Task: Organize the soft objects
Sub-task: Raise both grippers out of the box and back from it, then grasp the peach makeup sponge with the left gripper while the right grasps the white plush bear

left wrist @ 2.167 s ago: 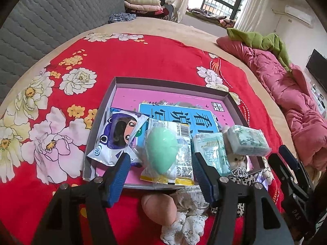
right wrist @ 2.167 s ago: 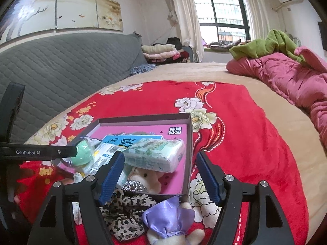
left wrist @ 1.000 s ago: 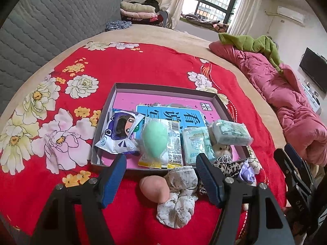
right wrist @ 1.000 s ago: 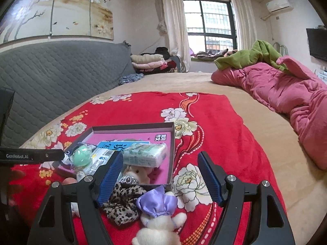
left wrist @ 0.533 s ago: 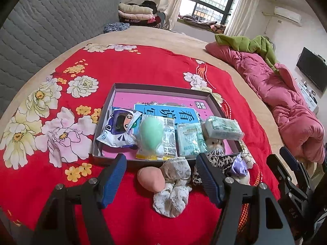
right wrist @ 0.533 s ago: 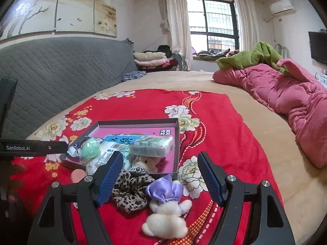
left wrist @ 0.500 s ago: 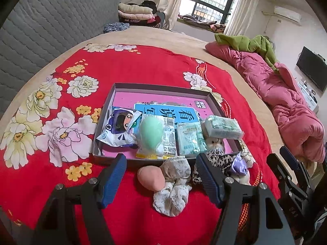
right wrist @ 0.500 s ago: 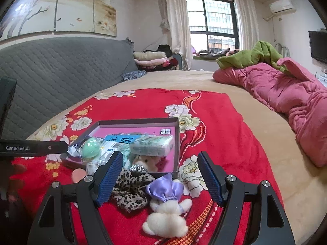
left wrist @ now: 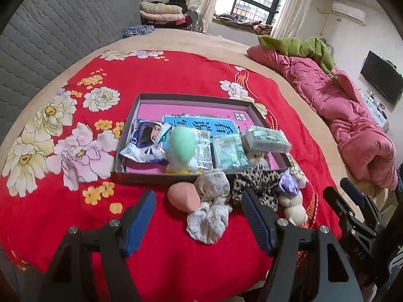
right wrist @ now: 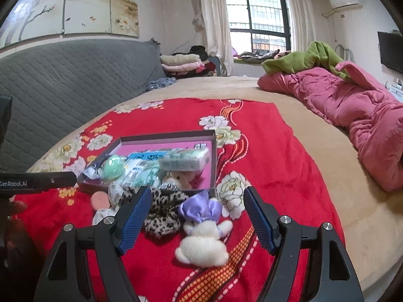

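Note:
A shallow grey box (left wrist: pixel 191 98) (right wrist: pixel 214 151) with a pink floor lies on the red flowered blanket. It holds a cartoon packet (left wrist: pixel 144 142), a green sponge egg (left wrist: pixel 181 144) (right wrist: pixel 113 167), tissue packs (left wrist: pixel 267 139) (right wrist: pixel 185 159) and a small plush (right wrist: pixel 180 177). In front of the box lie a pink sponge egg (left wrist: pixel 183 197), a pale scrunchie (left wrist: pixel 210 210), a leopard scrunchie (left wrist: pixel 262 186) (right wrist: pixel 162 209) and a white plush with a purple bow (left wrist: pixel 292 201) (right wrist: pixel 204 234). My left gripper (left wrist: pixel 197 206) stands open over the pink egg and pale scrunchie. My right gripper (right wrist: pixel 197 206) stands open above the plush, holding nothing.
A pink quilt (right wrist: pixel 352 110) with a green garment (right wrist: pixel 309 60) lies along the right side of the bed. A grey quilted headboard (left wrist: pixel 50 32) stands at the left. Folded clothes (right wrist: pixel 181 63) sit at the far end. A television (left wrist: pixel 380 80) hangs at the right.
Both grippers have drawn back from the box, so the box and the loose items look smaller and farther. The white plush has come fully into view. Both stay open.

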### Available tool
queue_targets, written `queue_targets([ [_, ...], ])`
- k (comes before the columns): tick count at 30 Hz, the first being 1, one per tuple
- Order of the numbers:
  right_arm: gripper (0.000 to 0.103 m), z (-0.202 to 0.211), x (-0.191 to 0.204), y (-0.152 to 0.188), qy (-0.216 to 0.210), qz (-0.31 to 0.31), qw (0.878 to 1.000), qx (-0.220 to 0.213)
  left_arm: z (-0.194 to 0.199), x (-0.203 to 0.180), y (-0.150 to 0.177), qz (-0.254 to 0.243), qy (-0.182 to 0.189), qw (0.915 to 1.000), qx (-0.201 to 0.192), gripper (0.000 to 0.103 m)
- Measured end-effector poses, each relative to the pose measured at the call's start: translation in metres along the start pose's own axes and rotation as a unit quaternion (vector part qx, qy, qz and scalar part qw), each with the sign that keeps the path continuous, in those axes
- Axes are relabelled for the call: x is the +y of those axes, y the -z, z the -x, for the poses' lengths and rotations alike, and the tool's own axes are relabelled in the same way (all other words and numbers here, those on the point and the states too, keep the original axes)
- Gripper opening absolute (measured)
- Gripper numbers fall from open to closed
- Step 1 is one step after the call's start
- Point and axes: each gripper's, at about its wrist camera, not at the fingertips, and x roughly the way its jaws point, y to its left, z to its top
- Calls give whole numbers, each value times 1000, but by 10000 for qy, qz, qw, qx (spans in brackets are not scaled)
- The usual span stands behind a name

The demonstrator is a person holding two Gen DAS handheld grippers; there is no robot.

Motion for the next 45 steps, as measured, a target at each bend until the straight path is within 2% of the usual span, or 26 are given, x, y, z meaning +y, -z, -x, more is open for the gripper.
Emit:
queue_targets([
  [7, 76, 7, 4, 6, -29, 49, 9999, 130, 1, 0, 13, -31, 32, 9999, 130, 70],
  [16, 76, 0, -3, 20, -1, -255, 9978, 612, -3, 0, 29, -68, 88, 9994, 328, 70],
  [25, 76, -6, -1, 24, 10, -206, 9973, 708, -20, 17, 39, 113, -24, 9984, 551, 70],
  [40, 76, -34, -6, 33, -22, -210, 9950, 980, -56, 36, 17, 526, 94, 9972, 526, 70],
  [45, 76, -45, -8, 37, 15, -136, 9943, 1059, -75, 48, 15, 822, 354, 9939, 640, 69],
])
